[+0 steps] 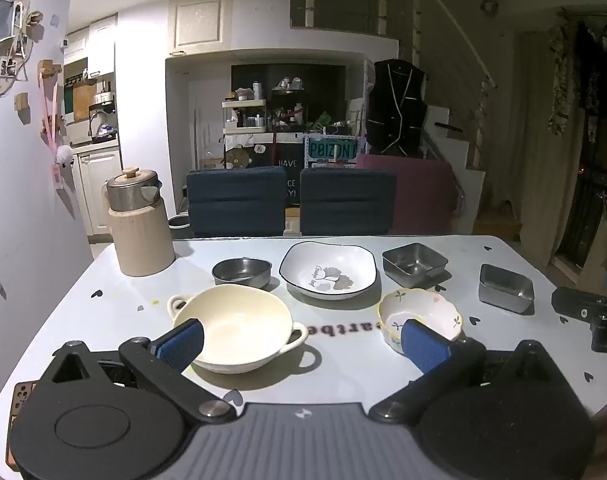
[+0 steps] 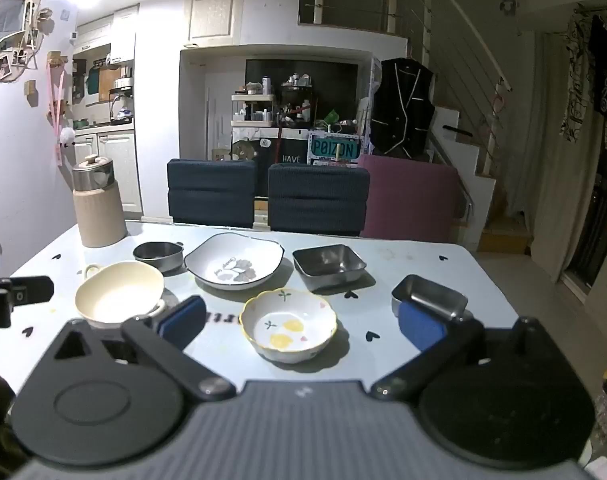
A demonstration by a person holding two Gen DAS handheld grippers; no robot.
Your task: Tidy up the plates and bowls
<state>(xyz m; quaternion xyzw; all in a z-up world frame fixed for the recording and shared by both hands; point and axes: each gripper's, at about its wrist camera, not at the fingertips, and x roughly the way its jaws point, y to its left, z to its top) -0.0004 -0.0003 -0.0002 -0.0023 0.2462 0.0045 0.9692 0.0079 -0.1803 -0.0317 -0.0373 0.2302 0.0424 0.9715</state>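
Six dishes sit spread on the table (image 1: 343,380), none stacked yet. Along the far edge: round steel bowl (image 1: 242,272), white plate w/ dark rim (image 1: 328,270), square steel tin (image 1: 414,265); a second steel tin (image 1: 505,288) is nearer the right edge. Toward the near edge: cream two-handled bowl (image 1: 235,326) and small scalloped flower bowl (image 2: 288,325).

Both grippers are spread wide w/ nothing held: left gripper (image 1: 303,340) is above the near edge between cream bowl and flower bowl, right gripper (image 2: 303,322) lines up on the flower bowl.

Risks: ceramic rims are thin and glazed, so a pinch on one wall could slip or tip the bowl. Right gripper's outer finger (image 2: 421,326) is close to the second tin and could knock it toward the right edge. Kettle (image 1: 139,224) at the far left corner is tall and could topple if bumped.

Hard to tell: gripper height over the table, and the near edge itself, hidden by the gripper bodies. A pinkish object at the left edge in the left view is cut off, can't ID.
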